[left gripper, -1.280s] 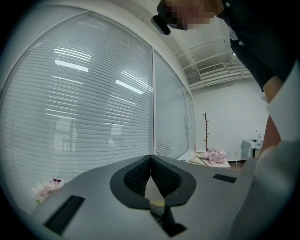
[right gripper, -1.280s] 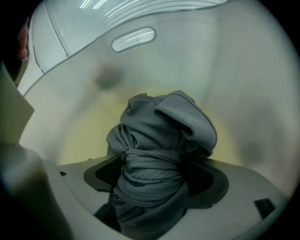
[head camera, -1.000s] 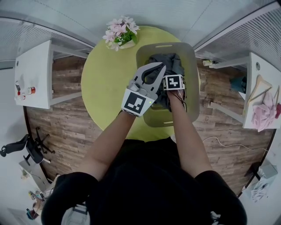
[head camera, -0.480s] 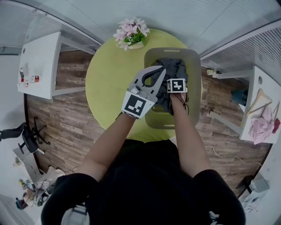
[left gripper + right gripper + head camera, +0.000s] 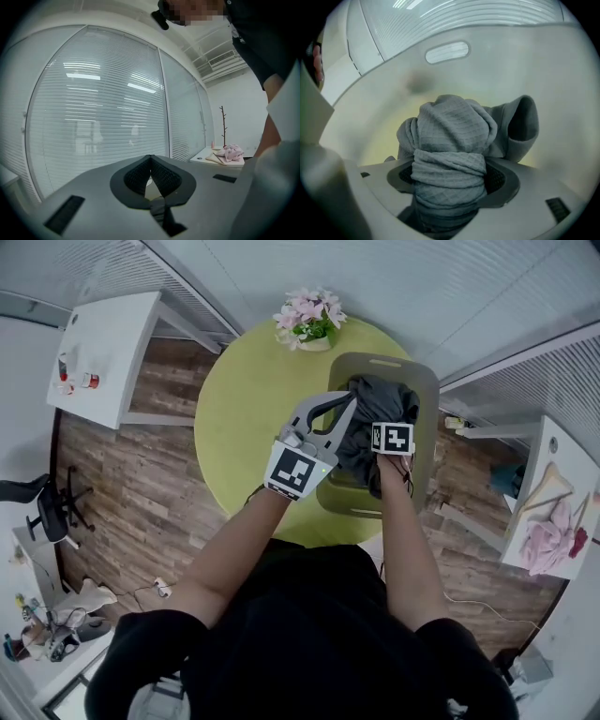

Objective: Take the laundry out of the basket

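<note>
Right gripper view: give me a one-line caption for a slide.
Right gripper closing its jaws on bunched grey laundry inside the pale basket.

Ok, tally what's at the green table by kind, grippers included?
Laundry basket: 1
Grey cloth bundle: 1
Pot of pink flowers: 1
Grippers: 2 (left gripper shut and empty; right gripper jaws closing, the cloth between them)
Total: 5
</note>
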A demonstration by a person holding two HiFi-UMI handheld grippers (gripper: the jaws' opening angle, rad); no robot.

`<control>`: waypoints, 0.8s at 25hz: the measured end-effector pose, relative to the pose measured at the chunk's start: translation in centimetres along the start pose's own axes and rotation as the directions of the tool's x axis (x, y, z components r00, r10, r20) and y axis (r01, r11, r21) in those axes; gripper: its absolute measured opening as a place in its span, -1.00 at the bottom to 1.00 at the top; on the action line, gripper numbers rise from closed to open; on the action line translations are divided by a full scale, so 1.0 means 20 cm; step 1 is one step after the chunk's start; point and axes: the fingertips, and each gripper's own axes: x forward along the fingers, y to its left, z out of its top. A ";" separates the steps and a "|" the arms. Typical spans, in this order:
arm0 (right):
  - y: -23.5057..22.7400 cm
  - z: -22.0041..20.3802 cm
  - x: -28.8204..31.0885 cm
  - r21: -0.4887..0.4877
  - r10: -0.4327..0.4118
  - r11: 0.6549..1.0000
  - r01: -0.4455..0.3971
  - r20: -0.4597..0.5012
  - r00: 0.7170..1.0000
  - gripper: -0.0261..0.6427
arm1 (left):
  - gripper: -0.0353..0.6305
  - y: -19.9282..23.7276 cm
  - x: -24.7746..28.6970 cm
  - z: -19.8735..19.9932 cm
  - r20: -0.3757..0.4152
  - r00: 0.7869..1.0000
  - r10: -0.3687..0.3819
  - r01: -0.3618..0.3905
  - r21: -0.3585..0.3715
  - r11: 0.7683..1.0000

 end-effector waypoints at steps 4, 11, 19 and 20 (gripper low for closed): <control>0.05 0.07 -0.16 -0.041 0.022 0.999 -0.020 0.045 0.999 0.16 | -0.88 0.00 -0.06 0.03 0.009 1.000 0.023 -0.023 0.006 1.000; 0.16 0.18 -0.39 -0.106 0.058 0.993 -0.048 0.095 0.994 0.16 | -0.88 -0.03 -0.15 0.07 0.022 0.998 0.051 -0.051 0.013 0.999; 0.21 0.22 -0.57 -0.168 0.088 0.983 -0.068 0.116 0.989 0.16 | -0.88 -0.10 -0.19 0.13 0.031 0.997 0.063 -0.064 0.028 0.998; 0.21 0.22 -0.59 -0.176 0.089 0.982 -0.068 0.119 0.989 0.16 | -0.88 -0.11 -0.20 0.14 0.033 0.997 0.066 -0.067 0.029 0.997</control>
